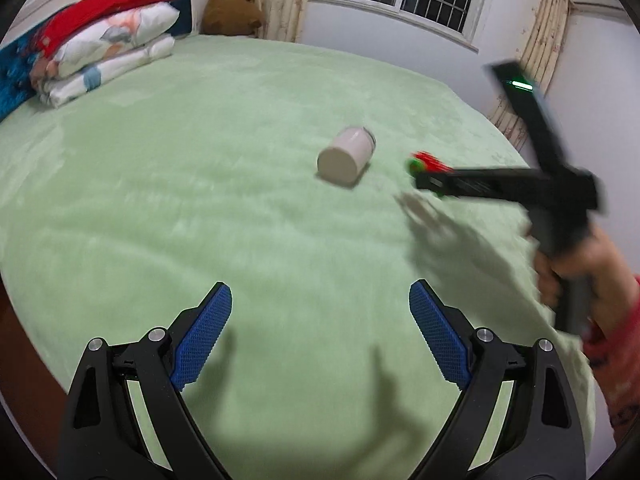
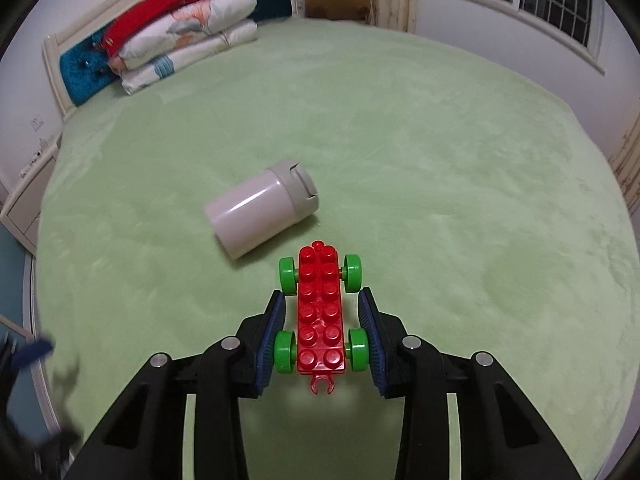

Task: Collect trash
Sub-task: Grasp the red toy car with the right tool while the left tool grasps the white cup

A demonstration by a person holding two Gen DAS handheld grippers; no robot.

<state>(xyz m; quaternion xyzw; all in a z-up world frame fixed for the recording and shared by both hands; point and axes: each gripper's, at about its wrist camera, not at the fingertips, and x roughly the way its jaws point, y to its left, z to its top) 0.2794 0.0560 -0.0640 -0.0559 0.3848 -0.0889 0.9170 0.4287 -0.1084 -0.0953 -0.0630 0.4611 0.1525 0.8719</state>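
- Blue pads (image 2: 275, 344) of the right gripper (image 2: 322, 334) clamp the red toy car (image 2: 320, 314) by its rear green wheels, just this side of the beige container (image 2: 260, 212).
- Left gripper (image 1: 320, 336) hangs spread and empty over the green bedspread (image 1: 200, 200), well short of the container.
- Judged step: toy grasped; next calls for carrying it off, then fetching the tipped container.

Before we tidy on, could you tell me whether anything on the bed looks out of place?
Yes: a beige lidded plastic cup lies tipped on its side on the green bedspread, and a red toy brick chassis with green wheels sits between the right gripper fingers.
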